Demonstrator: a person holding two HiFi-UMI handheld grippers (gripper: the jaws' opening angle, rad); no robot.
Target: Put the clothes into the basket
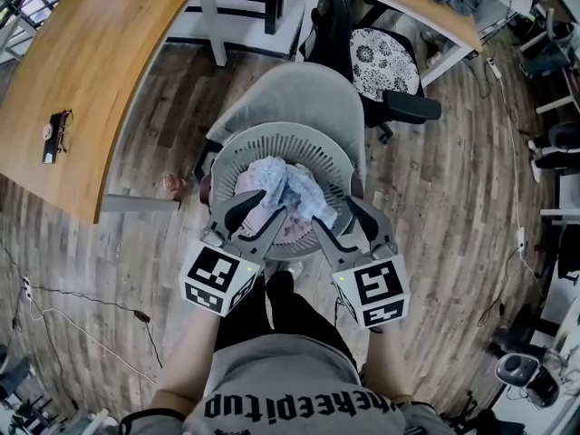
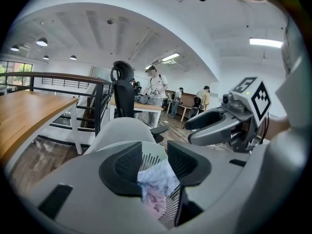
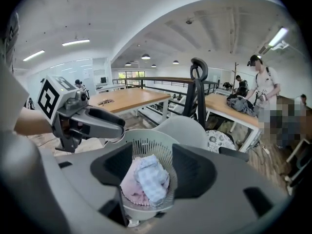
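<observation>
Both claws are released: left gripper and right gripper hover with jaws wide apart over the near rim of the basket, nothing pinched. The clothes (blue check over pink) lie bundled inside it, with a grey chair just behind.

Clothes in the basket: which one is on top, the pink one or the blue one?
The pale blue checked cloth is on top. The pink cloth lies underneath it and peeks out at one side, inside the grey basket.
</observation>
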